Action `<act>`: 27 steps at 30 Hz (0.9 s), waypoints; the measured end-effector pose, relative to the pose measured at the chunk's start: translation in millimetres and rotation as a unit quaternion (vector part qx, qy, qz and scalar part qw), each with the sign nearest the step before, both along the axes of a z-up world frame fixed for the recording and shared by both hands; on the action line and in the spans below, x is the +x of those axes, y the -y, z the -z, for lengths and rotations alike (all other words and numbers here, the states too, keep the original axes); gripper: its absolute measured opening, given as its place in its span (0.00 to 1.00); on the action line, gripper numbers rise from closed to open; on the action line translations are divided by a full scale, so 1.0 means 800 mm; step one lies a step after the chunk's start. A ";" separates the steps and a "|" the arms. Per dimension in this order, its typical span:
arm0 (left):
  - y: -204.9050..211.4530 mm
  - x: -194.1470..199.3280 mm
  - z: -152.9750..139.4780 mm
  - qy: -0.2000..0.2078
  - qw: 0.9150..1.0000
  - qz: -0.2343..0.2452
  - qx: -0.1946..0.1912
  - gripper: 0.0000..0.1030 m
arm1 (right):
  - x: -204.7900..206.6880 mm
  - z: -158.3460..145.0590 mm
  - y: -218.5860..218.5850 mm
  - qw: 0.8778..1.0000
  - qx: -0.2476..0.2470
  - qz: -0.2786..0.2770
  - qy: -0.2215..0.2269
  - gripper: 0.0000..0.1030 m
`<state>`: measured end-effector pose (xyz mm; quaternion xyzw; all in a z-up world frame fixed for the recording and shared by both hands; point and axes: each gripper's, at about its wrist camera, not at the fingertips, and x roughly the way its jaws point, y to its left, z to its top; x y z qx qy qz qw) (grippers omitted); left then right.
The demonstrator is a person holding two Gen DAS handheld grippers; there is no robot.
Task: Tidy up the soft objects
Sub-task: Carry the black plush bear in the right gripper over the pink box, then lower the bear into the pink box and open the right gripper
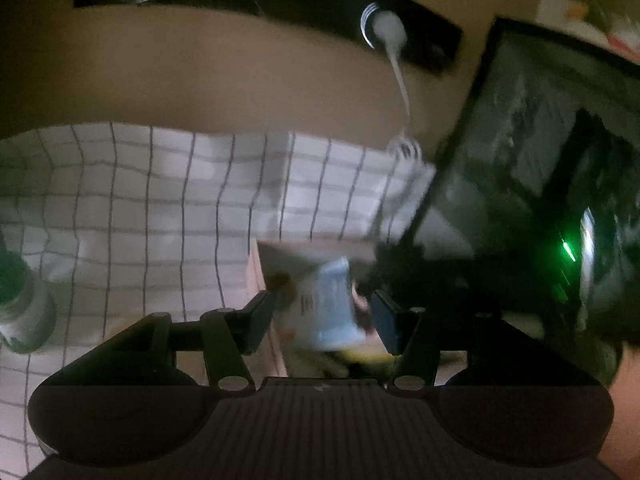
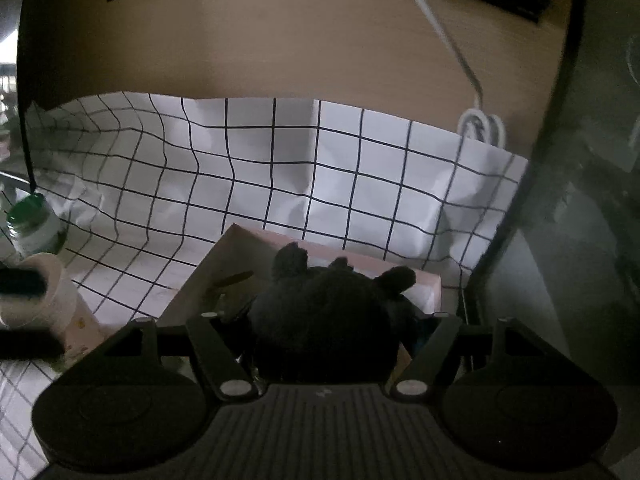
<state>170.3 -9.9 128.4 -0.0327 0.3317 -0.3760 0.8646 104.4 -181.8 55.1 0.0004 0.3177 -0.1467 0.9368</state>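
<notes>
1. The right gripper [image 2: 326, 320] straddles a dark plush toy [image 2: 324, 312] above the pink box [image 2: 424, 286]; whether its pads press is unclear.
2. The left gripper [image 1: 322, 320] pinches a pale blue packet [image 1: 334, 304], kept beside the same box for sorting.

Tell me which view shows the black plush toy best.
Right wrist view: the black plush toy sits centered between the right gripper fingers, ears visible, over the pink box. The left wrist view shows only a blurred dark mass, not clearly the toy.
</notes>
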 end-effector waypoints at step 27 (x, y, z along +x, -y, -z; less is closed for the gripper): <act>0.100 0.080 -0.001 -0.032 0.998 0.053 0.020 0.56 | 0.011 0.020 -0.034 0.990 -0.119 -0.025 0.068 0.69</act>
